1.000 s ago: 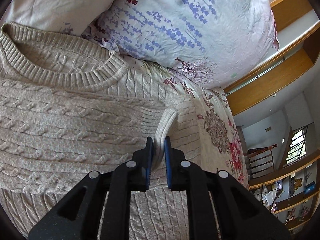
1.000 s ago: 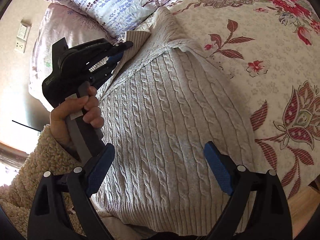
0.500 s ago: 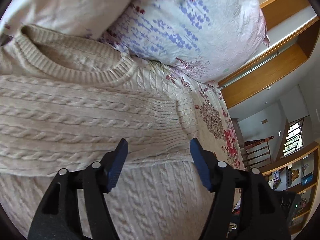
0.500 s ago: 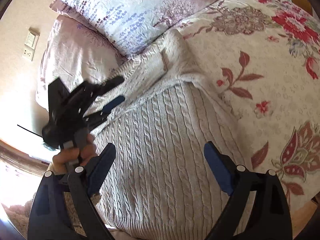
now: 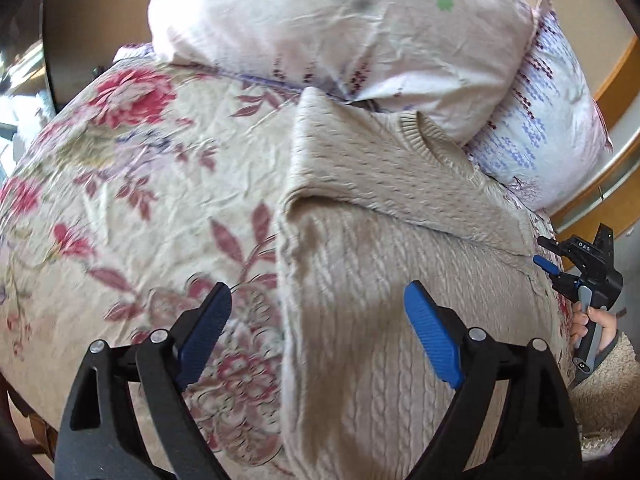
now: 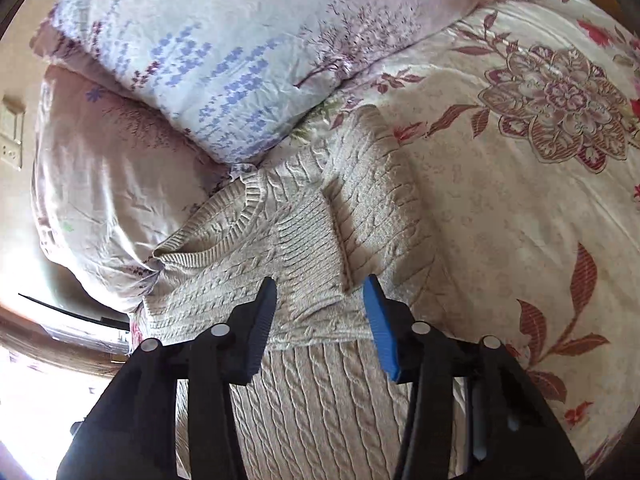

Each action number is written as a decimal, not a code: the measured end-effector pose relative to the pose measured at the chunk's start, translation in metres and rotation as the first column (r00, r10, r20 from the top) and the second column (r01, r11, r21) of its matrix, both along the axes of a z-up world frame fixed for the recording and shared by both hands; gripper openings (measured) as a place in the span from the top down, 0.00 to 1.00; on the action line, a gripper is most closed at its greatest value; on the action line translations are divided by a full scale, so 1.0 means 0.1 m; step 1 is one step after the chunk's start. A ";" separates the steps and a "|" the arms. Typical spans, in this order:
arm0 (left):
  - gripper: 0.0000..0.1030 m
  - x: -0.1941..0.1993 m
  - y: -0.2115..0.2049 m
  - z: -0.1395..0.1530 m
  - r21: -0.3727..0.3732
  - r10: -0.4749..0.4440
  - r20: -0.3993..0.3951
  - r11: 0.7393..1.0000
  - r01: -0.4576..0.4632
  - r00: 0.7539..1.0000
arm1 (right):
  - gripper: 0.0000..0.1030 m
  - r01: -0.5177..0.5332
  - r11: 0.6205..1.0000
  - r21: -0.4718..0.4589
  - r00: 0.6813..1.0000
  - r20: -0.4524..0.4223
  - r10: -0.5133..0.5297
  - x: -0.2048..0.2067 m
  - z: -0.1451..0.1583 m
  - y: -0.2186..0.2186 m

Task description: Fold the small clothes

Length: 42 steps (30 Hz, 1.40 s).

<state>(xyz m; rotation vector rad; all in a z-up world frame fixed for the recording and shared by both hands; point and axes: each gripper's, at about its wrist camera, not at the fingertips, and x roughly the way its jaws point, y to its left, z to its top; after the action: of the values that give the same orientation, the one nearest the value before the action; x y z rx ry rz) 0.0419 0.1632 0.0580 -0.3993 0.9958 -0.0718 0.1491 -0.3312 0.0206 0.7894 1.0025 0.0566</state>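
A beige cable-knit sweater point(image 5: 380, 240) lies flat on the bed with its collar towards the pillows and a sleeve folded across its chest. My left gripper point(image 5: 316, 296) hovers over the sweater's left edge, its jaws opening wide with nothing held. In the right wrist view, my right gripper point(image 6: 320, 284) hangs over the sweater point(image 6: 320, 400). Its jaws are closing around the folded sleeve's ribbed cuff point(image 6: 308, 248), and the pads do not press on it. The right gripper point(image 5: 542, 252) also shows at the sweater's far right edge, held by a hand point(image 5: 596, 324) in a fleecy sleeve.
A floral bedspread point(image 5: 140, 184) spreads to the left of the sweater and, in the right wrist view, the bedspread point(image 6: 520, 200) lies to its right. Two pillows, one pale pink point(image 5: 340, 28) and one with blue flowers point(image 6: 224, 52), lie against the collar. Wooden trim point(image 5: 616, 80) runs behind.
My left gripper let go of the sleeve cuff, opened and swung to the sweater's left side. My right gripper moved up the sweater to the folded cuff, and its jaws narrowed.
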 end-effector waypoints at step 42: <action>0.52 -0.52 -0.03 -0.56 -0.633 -0.283 -0.060 0.752 0.182 0.957 | 0.59 -0.257 0.887 0.384 0.965 0.061 0.254 -1.86 -0.56 -0.46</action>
<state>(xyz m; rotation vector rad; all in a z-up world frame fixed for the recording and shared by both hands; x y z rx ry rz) -0.0101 0.1604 0.0017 -0.9001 1.1600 -0.6254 -0.0365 -0.3769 -0.0355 1.0127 1.0983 0.5016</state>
